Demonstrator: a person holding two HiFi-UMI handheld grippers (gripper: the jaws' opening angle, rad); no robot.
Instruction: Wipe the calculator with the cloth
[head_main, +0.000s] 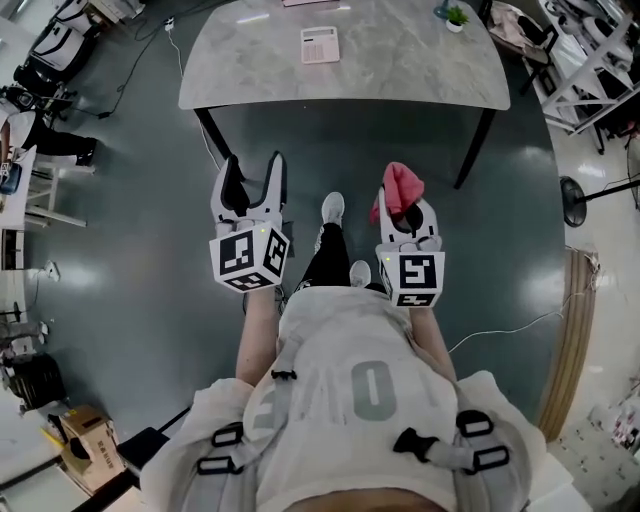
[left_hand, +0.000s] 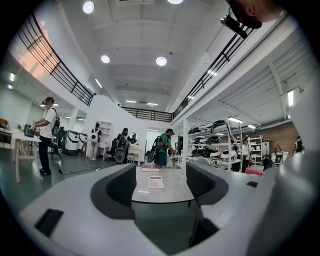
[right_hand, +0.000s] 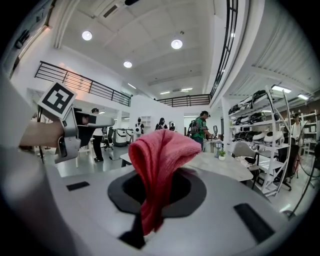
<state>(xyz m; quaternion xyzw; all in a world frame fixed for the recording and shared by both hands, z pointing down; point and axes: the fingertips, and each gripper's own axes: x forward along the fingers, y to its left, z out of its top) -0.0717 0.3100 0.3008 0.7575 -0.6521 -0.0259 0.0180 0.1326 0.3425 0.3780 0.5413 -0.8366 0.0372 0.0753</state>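
Note:
A white calculator (head_main: 320, 44) lies flat near the far middle of the grey marble table (head_main: 420, 70); the left gripper view shows the calculator (left_hand: 156, 182) well ahead between the jaws. My left gripper (head_main: 253, 170) hangs over the floor short of the table, jaws spread, nothing between them. My right gripper (head_main: 402, 198) is shut on a pink-red cloth (head_main: 400, 187), which bunches up above the jaws and hangs down between them (right_hand: 159, 170). Both grippers are well short of the table edge.
A small potted plant (head_main: 456, 17) stands at the table's far right. A pink flat thing (left_hand: 150, 169) lies beyond the calculator. White racks (head_main: 590, 60) stand to the right, a floor fan (head_main: 572, 200) too. People stand about in the hall (left_hand: 46, 135).

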